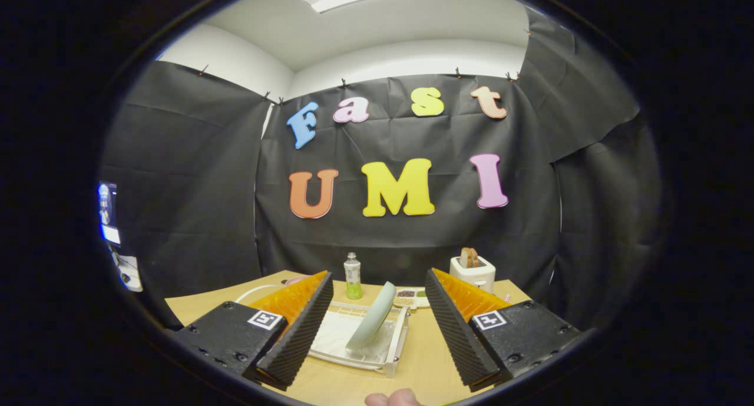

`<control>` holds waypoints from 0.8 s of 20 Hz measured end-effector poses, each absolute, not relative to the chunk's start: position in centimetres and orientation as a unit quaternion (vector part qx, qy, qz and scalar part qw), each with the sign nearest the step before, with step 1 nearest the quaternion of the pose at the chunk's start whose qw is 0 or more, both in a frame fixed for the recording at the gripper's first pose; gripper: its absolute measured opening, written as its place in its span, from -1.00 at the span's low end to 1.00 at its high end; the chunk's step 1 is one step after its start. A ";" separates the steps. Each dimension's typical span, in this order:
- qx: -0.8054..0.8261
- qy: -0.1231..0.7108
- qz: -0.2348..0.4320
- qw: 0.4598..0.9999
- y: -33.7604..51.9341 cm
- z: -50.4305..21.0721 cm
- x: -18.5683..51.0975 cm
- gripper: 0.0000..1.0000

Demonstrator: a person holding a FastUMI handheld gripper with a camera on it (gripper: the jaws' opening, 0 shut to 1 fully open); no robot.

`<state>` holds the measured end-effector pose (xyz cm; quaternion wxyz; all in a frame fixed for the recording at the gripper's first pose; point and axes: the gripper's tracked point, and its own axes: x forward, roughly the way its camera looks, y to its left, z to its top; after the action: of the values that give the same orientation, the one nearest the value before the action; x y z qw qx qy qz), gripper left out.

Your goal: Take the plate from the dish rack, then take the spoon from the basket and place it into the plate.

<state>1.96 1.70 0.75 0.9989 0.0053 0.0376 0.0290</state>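
Ribbed pads face each other across a wide gap: the gripper stands spread and holds nothing. Between the fingers, just ahead, sits the rack on the table, a wire frame over a white tray. The plate, pale green, leans on edge in the rack, tilted toward the right finger's side, touching neither finger.

Beyond the rack, near the far edge of the table: a bottle with green contents, a small dish of dark and light bits, and a toaster with bread standing in it. Part of a hand shows close below the fingers. The basket and spoon cannot be made out; a pale rim beside the left finger may be another item, but this is unclear.

Judgement: the first step is in hand, and the plate is not yet taken. The next move calls for advancing until the plate's upper rim lies between the pads, closing on it, then lifting clear of the wires without dragging the rack.
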 end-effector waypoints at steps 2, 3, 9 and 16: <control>0.003 0.040 0.030 0.999 1.8 1.1 2.1 1.00; 0.002 0.044 0.033 0.998 1.9 1.2 2.2 1.00; -0.013 0.107 0.037 0.994 1.9 3.1 3.6 1.00; 0.019 0.297 0.068 0.952 3.3 3.3 9.8 1.00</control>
<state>9.79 3.33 3.29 0.9523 0.0195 0.2971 0.0676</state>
